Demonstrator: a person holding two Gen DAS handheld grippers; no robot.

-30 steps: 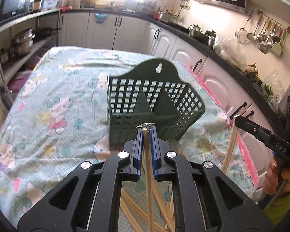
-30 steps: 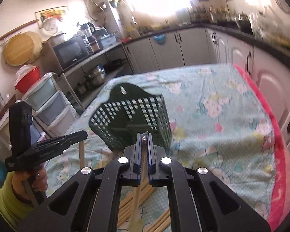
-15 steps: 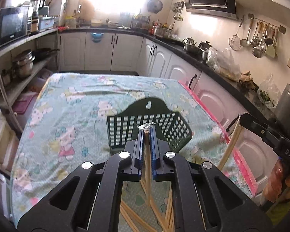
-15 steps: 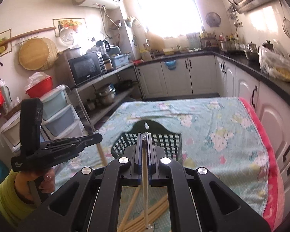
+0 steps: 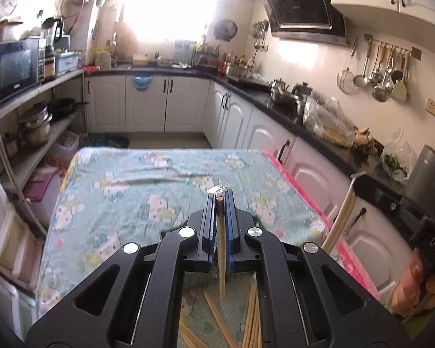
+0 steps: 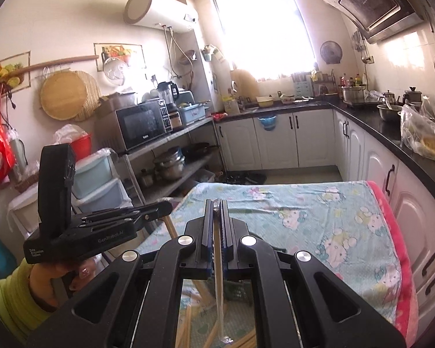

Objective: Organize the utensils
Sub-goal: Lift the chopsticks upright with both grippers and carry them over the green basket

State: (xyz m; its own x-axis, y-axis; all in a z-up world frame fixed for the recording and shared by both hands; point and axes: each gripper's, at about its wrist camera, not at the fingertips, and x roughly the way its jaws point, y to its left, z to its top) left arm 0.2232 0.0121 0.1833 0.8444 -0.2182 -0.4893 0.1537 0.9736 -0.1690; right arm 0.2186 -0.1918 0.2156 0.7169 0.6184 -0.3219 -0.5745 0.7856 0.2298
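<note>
Now, from my left wrist view, the left tool (image 5: 219, 200) is pinched shut on one wooden chopstick (image 5: 221, 261) that hangs down between the blue pads toward the loose chopsticks (image 5: 250, 319) lying on the desk (image 5: 124, 191) below. To do this step well, I judge I should keep the grip firm near the top end, let the stick hang straight, and bring its lower tip over the basket before lowering, so it drops in rather than catching the rim. The right tool shows at that view's right edge with its own chopstick slanting down from it. From my right wrist view, the right tool (image 6: 216, 203) is also closed tight, holding a pale chopstick (image 6: 219, 290) that points down past a dark green basket (image 6: 240, 288), only a strip of which I can see under the tool's frame. The left tool sits off to the left there, held in a hand (image 6: 52, 278) with a yellow-green sleeve, clear of mine.
</note>
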